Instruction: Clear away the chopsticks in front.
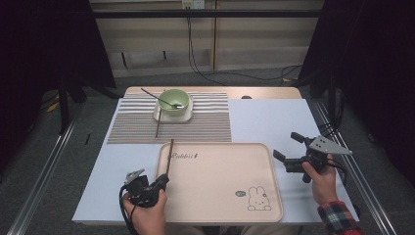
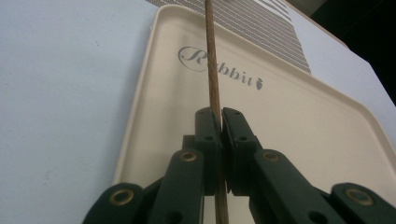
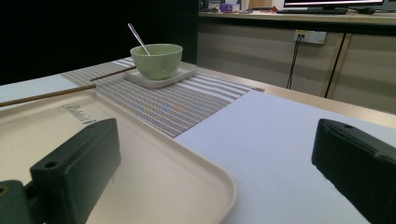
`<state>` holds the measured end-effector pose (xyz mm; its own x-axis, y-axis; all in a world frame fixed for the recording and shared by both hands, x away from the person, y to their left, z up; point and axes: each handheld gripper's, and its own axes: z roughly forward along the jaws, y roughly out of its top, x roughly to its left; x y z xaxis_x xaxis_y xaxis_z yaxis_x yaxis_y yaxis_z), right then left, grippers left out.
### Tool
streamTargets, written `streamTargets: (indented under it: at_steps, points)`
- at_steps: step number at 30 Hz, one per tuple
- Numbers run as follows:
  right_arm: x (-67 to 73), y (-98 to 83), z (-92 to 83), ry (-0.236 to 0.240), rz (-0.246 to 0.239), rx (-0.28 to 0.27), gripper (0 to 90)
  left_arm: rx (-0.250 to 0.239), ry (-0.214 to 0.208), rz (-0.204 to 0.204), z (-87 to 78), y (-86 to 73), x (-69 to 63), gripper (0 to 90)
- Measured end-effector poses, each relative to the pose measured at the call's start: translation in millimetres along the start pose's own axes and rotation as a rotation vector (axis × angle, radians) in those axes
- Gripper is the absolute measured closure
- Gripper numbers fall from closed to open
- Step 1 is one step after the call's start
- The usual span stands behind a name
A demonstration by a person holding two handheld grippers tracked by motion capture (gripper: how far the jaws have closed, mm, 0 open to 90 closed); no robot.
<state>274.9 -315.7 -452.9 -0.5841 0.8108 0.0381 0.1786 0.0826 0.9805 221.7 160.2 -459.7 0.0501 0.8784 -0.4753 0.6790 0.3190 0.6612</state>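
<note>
White-covered worktop, left gripper jaws pinching chopstick over tray left rim, right gripper jaws spread beside tray's right edge.

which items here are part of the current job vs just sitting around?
In the job:
- left gripper, shut on a chopstick
- beige tray, under that chopstick
- second chopstick on the striped mat

Lying about:
- green bowl with spoon on its white dish
- right gripper, open, beside the tray
</note>
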Motion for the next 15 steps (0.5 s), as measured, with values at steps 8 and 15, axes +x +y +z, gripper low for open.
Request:
streamTargets:
  at_steps: [8, 15]
  points:
    - [-0.1, 0.2, 0.1, -0.001, 0.001, -0.001, 0.8, 0.01, -0.003, 0.003, -0.3, -3.0, -3.4, 85.7]
    - [0.3, 0.0, 0.5, 0.005, 0.0, 0.007, 0.8, 0.021, -0.006, -0.012, 1.5, -7.5, -2.4, 85.7]
